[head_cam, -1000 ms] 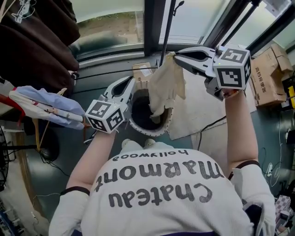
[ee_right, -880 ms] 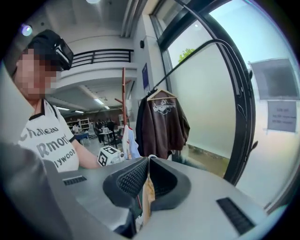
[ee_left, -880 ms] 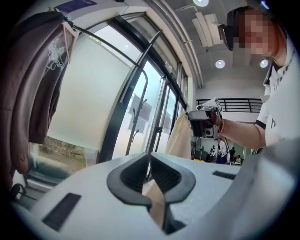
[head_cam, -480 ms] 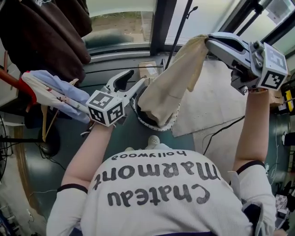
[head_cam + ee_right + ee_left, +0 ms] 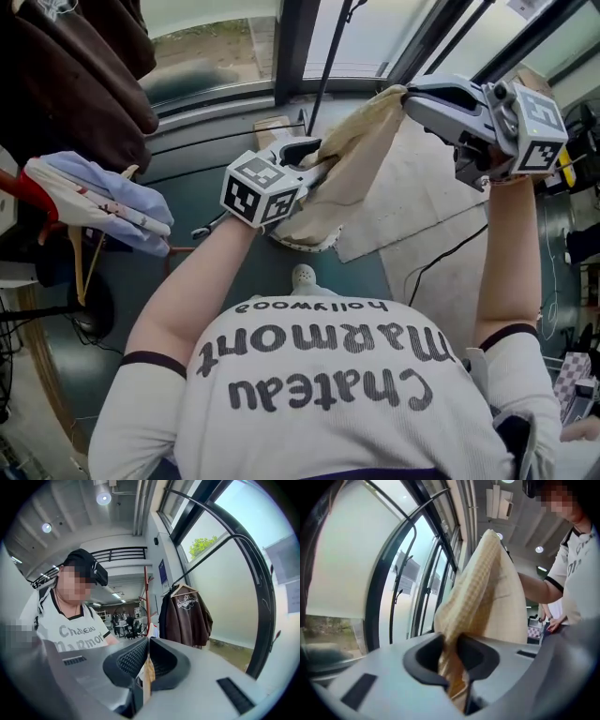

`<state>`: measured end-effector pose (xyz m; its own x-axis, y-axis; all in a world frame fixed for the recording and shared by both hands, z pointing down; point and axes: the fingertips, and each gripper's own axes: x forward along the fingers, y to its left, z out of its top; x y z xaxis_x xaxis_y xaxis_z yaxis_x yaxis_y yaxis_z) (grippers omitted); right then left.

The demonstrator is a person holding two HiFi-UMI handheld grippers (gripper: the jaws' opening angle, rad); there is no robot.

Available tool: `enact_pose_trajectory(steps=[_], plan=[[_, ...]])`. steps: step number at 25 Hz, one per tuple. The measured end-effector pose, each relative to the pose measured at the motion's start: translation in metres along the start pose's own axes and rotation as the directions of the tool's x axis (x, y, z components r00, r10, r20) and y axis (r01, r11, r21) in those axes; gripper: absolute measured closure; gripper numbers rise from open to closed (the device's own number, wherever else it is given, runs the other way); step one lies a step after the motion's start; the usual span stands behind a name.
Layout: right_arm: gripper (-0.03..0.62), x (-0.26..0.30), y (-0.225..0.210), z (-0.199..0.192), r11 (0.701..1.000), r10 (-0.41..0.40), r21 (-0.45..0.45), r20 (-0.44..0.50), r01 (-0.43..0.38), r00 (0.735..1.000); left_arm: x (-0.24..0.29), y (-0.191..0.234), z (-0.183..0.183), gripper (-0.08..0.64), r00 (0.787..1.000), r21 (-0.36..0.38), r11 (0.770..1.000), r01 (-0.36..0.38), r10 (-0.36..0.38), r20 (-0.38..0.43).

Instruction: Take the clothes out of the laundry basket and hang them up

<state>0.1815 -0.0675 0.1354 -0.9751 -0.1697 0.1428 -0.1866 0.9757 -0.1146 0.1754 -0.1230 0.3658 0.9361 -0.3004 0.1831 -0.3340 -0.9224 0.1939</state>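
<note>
So, the beige garment [image 5: 361, 150] is stretched up above the laundry basket [image 5: 314, 247], top corner pinched tight in the right claw [image 5: 405, 98]; the left claw [image 5: 314, 164] has just been closing on its lower fold. Hanging it is still to do.

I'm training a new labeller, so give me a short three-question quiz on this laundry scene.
1. True or false: the right gripper is empty.
2. The brown jacket is: A) on the floor B) on a hanger C) in a gripper.
3. What runs between the left gripper's jaws?
Key: 1 false, it grips the beige cloth. 2 B. 3 the beige cloth; those jaws have just been closing on it.
</note>
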Motion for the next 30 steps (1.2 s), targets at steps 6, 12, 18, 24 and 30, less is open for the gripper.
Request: enact_pose_trajectory(steps=[6, 12, 18, 24, 30], plan=[[0.555, -0.049, -0.038, -0.077, 0.944, -0.278, 0.136, -0.167, 0.301, 0.946, -0.022, 0.042, 0.024, 0.545, 0.997, -0.07, 0.995, -0.075, 0.077, 0.025], [0.549, -0.07, -0.076, -0.199, 0.802, -0.422, 0.263, -0.386, 0.536, 0.82, -0.032, 0.03, 0.082, 0.545, 0.995, -0.061, 0.998, -0.014, 0.02, 0.102], [0.307, 0.003, -0.068, -0.18, 0.905, -0.311, 0.173, -0.357, 0.389, 0.881, -0.017, 0.006, 0.072, 0.546, 0.999, 0.018, 0.999, 0.029, -0.03, 0.012], [0.518, 0.049, -0.056, -0.153, 0.978, -0.201, -0.012, -0.331, 0.209, 0.922, -0.022, -0.014, 0.067, 0.539, 0.988, 0.137, 0.979, 0.149, -0.151, 0.004], [0.555, 0.021, -0.017, -0.092, 0.995, -0.009, -0.095, -0.27, -0.017, 0.963, -0.048, 0.019, 0.021, 0.407, 0.992, 0.03, 0.992, 0.123, -0.122, -0.038]])
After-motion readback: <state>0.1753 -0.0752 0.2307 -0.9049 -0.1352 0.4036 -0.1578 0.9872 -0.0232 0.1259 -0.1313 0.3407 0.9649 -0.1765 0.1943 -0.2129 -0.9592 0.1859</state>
